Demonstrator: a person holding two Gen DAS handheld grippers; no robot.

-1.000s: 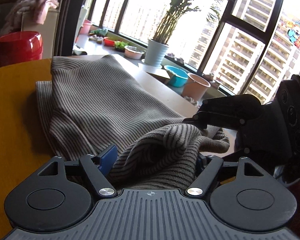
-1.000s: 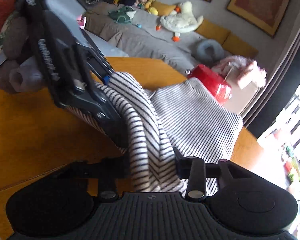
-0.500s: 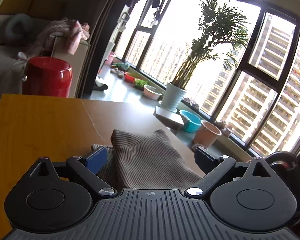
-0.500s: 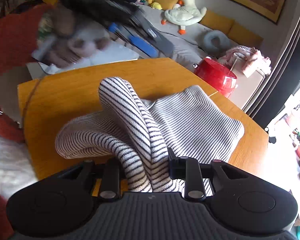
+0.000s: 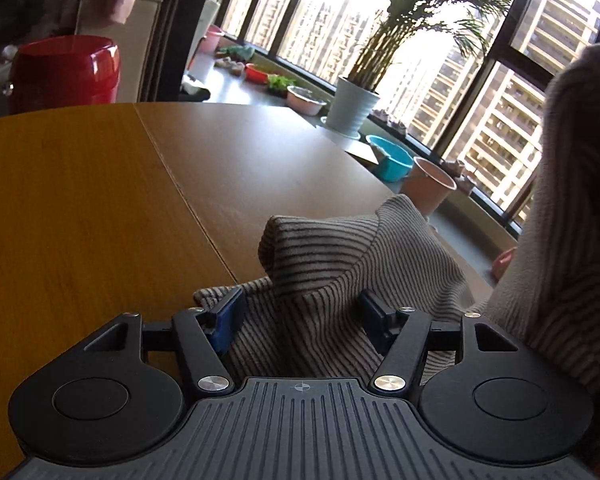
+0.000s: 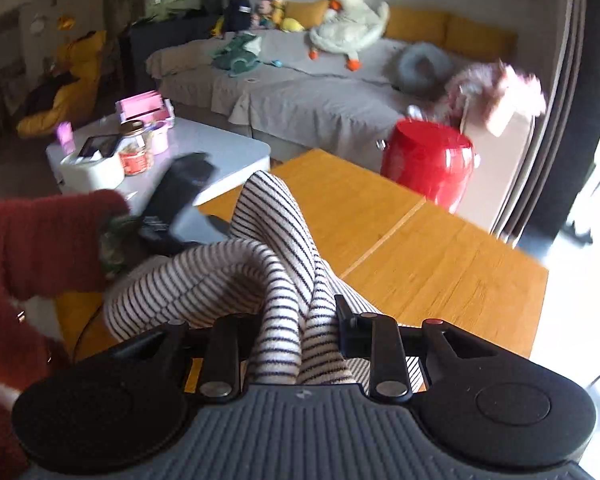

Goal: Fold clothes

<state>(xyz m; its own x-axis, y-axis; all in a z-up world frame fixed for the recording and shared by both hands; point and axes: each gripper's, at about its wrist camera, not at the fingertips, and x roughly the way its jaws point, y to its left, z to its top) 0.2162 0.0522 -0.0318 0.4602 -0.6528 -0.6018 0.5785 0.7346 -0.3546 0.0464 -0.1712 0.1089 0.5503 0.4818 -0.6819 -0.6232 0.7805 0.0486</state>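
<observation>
The left gripper's fingers are closing with a fold of the striped garment between them; whether the pads press it yet is hard to tell. The right gripper is clenched on a bunched fold, raised above the wooden table, a red sleeve alongside.

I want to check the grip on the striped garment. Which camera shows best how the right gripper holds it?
The right wrist view: the right gripper pinches a bunched fold of the striped garment between its fingers. The left wrist view shows only garment hanging at its right edge, not that grip; there the left gripper is closing around another fold.
</observation>
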